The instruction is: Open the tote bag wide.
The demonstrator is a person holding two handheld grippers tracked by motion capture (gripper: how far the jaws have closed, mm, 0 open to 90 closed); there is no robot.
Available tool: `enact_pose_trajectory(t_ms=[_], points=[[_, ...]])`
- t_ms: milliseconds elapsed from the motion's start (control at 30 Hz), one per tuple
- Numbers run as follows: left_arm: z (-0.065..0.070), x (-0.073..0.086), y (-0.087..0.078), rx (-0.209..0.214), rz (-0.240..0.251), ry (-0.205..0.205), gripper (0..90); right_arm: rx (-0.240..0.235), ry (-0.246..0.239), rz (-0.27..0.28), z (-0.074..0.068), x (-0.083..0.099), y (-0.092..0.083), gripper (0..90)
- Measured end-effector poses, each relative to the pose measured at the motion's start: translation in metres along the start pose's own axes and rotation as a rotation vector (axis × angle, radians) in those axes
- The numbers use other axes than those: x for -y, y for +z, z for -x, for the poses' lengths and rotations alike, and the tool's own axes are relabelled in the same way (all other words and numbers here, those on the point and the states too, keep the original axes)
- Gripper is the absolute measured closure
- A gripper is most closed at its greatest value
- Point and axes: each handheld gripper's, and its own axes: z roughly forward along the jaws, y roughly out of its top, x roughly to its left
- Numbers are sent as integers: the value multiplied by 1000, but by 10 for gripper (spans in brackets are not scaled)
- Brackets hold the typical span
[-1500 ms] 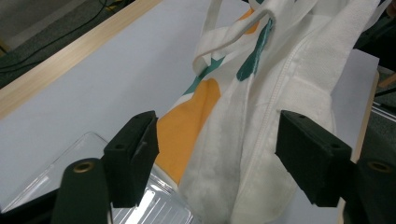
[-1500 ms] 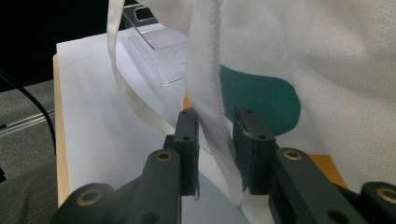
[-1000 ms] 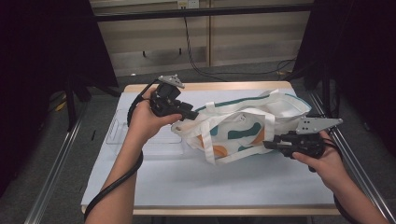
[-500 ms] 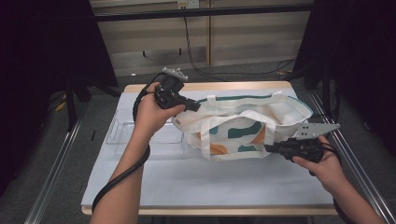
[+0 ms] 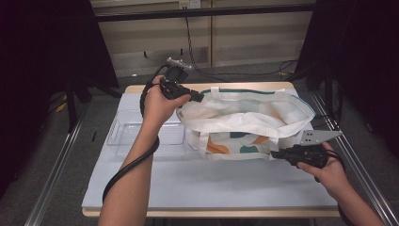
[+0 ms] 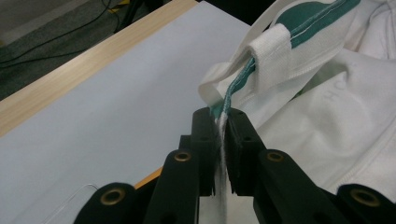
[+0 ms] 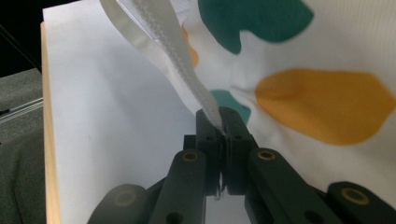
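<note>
A white tote bag (image 5: 244,123) with teal and orange blobs lies stretched across the middle of the table. My left gripper (image 5: 199,99) holds its back left corner. In the left gripper view the jaws have just been closing and now pinch the teal-trimmed rim (image 6: 236,86), with my left gripper (image 6: 223,128) shut on it. My right gripper (image 5: 275,153) sits low at the bag's front right. In the right gripper view my right gripper (image 7: 220,130) is shut on the bag's white strap (image 7: 163,37), beside the printed cloth (image 7: 322,102).
A clear plastic tray (image 5: 141,134) rests on the white table cover (image 5: 211,183), left of the bag and under my left forearm. The table's wooden edge (image 5: 136,88) runs along the back. Metal rails flank both sides of the table.
Both grippers have closed on the bag. The left hand moved back and to the left, the right hand sank toward the table, and the bag is now spread wider between them.
</note>
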Motion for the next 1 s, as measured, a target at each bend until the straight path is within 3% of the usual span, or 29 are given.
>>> enact_pose_trajectory(t_ms=[200,400,600,800,967,1000], points=[[-4,-3,7,-12,0,-22,833,14,40,-23,7,21,3,869],[-8,-6,14,-24,-8,-13,835,17,68,-26,12,33,3,870],[-8,-6,16,-20,-7,-21,835,22,60,-49,12,38,4,870],[-9,-5,14,-9,-15,-3,835,18,64,-45,12,42,7,869],[-7,-5,11,-6,-15,4,834,38,45,-28,7,37,6,755],[-6,-5,11,-7,-12,6,833,43,32,-15,4,32,4,671]])
